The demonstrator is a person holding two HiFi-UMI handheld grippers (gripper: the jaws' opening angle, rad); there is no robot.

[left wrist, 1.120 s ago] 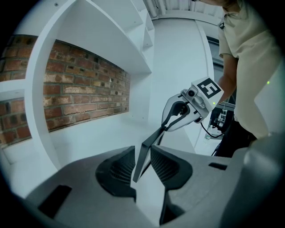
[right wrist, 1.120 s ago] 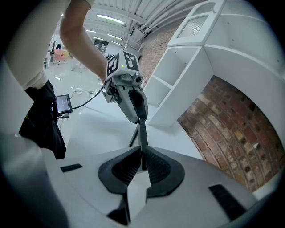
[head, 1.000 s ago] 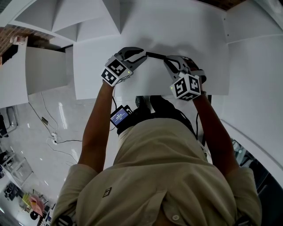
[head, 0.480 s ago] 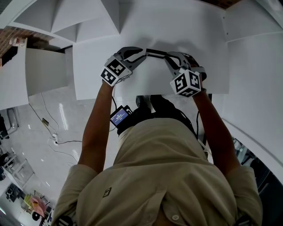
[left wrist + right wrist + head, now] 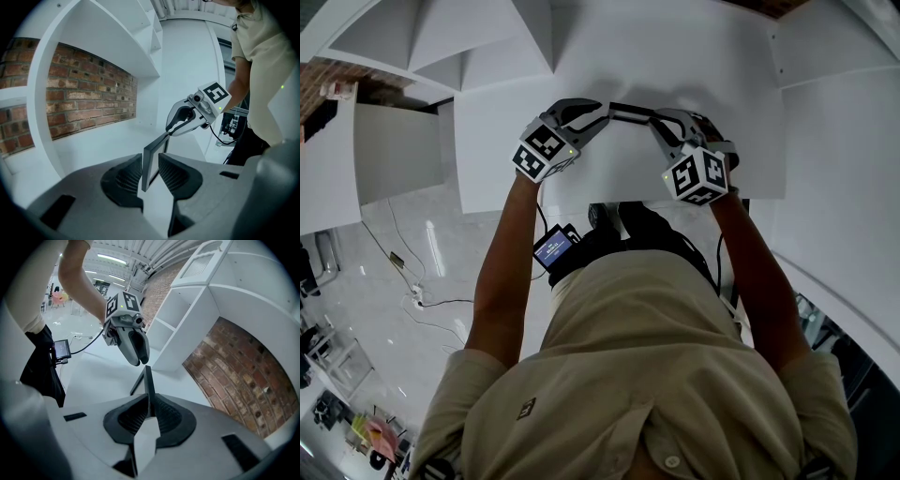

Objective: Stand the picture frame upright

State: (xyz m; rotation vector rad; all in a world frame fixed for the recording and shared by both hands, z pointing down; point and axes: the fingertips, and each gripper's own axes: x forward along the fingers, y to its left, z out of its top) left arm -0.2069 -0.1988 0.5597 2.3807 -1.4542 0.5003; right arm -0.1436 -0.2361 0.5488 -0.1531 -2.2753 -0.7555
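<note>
A thin black picture frame [image 5: 629, 112] is held on edge over the white table [image 5: 741, 112], spanning the gap between my two grippers. In the head view my left gripper [image 5: 602, 116] grips its left end and my right gripper [image 5: 657, 125] its right end. In the left gripper view the frame [image 5: 153, 157] stands between the pads of the left gripper [image 5: 150, 171], with the right gripper [image 5: 174, 130] clamped on the far corner. The right gripper [image 5: 149, 411] is shut on the frame's edge [image 5: 149, 385]; the frame's back leg [image 5: 137, 383] angles down to the table, and the left gripper [image 5: 139, 361] is on the far end.
White shelving [image 5: 441, 37] rises left of the table, and a brick wall [image 5: 243, 380] backs the alcove. The table's near edge [image 5: 581, 204] is just in front of the person. A small screen device [image 5: 555, 246] hangs at the waist, with cables on the floor [image 5: 412, 291].
The right gripper has shifted a little farther from the person and the frame has come up slightly with it. The left gripper has barely moved.
</note>
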